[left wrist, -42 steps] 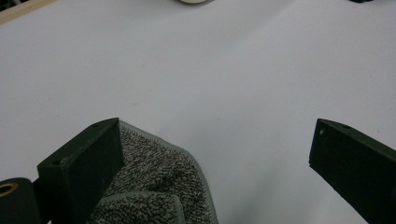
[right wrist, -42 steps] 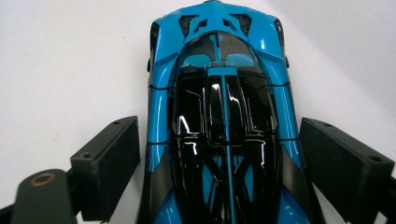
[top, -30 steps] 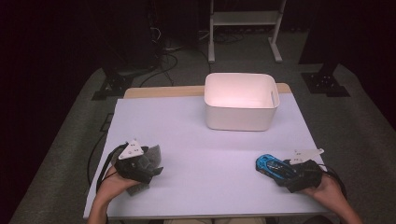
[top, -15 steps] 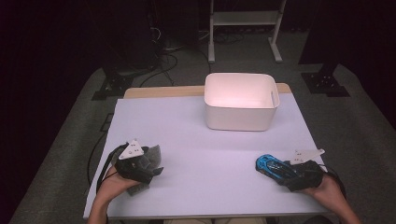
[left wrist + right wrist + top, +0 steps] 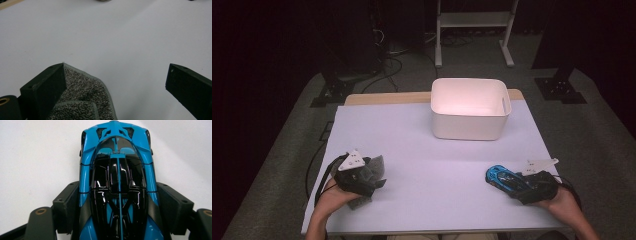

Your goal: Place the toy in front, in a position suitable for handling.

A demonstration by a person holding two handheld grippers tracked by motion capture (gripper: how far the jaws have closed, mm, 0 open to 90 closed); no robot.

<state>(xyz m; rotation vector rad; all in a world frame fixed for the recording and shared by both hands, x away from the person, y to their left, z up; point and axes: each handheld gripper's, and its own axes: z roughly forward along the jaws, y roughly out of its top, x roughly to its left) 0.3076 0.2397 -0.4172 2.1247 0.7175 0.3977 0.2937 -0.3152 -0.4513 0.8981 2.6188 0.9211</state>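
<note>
Right gripper (image 5: 512, 181) sits at the near right of the white surface (image 5: 437, 150), held in the person's right hand (image 5: 562, 202). Its jaws have just been closing, with the blue toy car (image 5: 502, 178) between them. In the right gripper view both pads lie flush against the sides of the car (image 5: 117, 182) about midway along the body, so the gripper (image 5: 117, 202) is pinching the car. The car rests on the surface, lengthwise along the jaws, its far end pointing away from the hand; the body is blue with a glossy black roof and centre panels.

Left gripper (image 5: 374, 175) is at the near left of the surface, in the person's left hand (image 5: 334, 197). In the left gripper view its jaws stand spread wide apart. A grey speckled cloth (image 5: 82, 97) with a pale stitched hem lies against the inner face of the jaw at the left of that view; the other jaw is well clear of it, with bare surface (image 5: 112, 37) between. The cloth is folded over on itself near the bottom of the view. In the high view the cloth (image 5: 373, 167) shows as a grey patch just under the gripper.

White rectangular bin (image 5: 470, 107) stands at the far side of the surface, right of centre, well apart from both grippers, open side up.
</note>
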